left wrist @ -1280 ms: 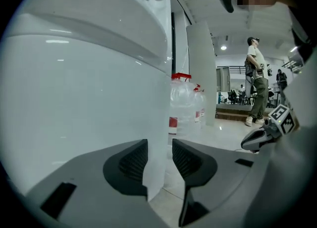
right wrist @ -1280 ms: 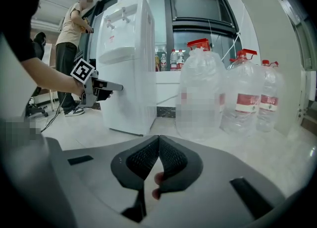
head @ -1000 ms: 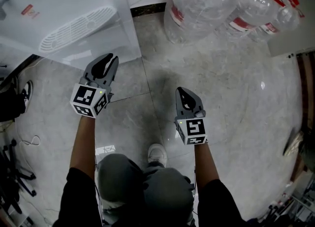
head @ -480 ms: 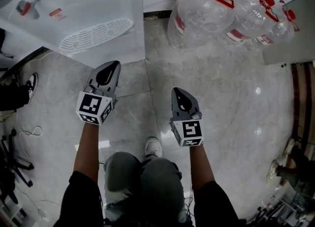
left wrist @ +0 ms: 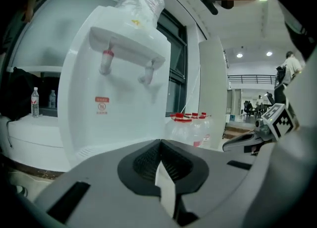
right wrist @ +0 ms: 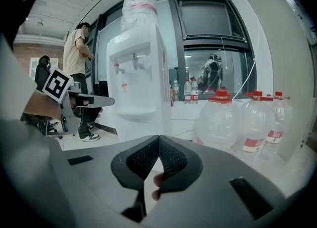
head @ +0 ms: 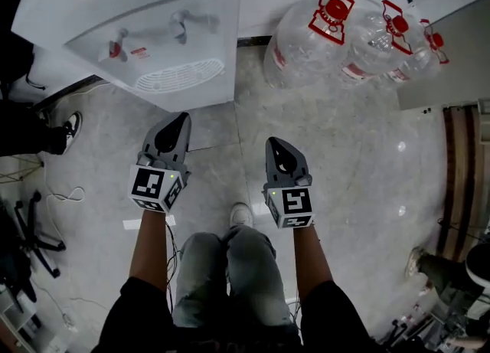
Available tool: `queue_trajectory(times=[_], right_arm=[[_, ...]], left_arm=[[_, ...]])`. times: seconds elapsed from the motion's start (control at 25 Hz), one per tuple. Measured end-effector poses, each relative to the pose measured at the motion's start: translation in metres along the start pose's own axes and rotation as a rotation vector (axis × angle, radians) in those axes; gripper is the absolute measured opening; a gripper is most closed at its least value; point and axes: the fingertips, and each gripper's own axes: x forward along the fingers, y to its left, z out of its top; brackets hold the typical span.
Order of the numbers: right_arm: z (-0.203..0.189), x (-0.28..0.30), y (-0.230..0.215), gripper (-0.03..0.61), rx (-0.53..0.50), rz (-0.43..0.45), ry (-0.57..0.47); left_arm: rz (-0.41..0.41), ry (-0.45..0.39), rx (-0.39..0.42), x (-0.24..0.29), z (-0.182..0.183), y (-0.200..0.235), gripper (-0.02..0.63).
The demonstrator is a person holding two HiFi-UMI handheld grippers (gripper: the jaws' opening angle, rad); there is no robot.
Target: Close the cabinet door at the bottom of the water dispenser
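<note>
Left gripper (head: 182, 120) and right gripper (head: 274, 145) have fingers pressed together, empty, well short of the dispenser (head: 153, 30) ahead, probably because its door needs no more pushing.

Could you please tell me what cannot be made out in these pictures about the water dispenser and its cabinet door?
- Cabinet door, open or shut: the head view looks down on the dispenser, and its top hides the front below.
- Left gripper view: the left tongs cover the dispenser's base.
- Right gripper view: the right tongs cover it too.
- Red label: too small to read.
</note>
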Motion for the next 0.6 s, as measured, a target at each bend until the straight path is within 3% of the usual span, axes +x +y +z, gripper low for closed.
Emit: queue_trajectory(times=[0.16,0.32,0.6], right_arm=[[0.061,-0.02,0.012,0.012,-0.006,0.007,-0.003],[0.125,-0.042,0.029,0.012,-0.012,0.014,0.0],[0.225,-0.082,0.063,0.012,-0.037,0.043,-0.034]], left_arm=[[0.021,-0.012,-0.004,-0.03,0.061,0.0,0.015],[0.055,0.043,-0.039,-0.067,0.117,0.005,0.015],[0.117,-0.063,-0.025,-0.128,0.225,0.012,0.014]])
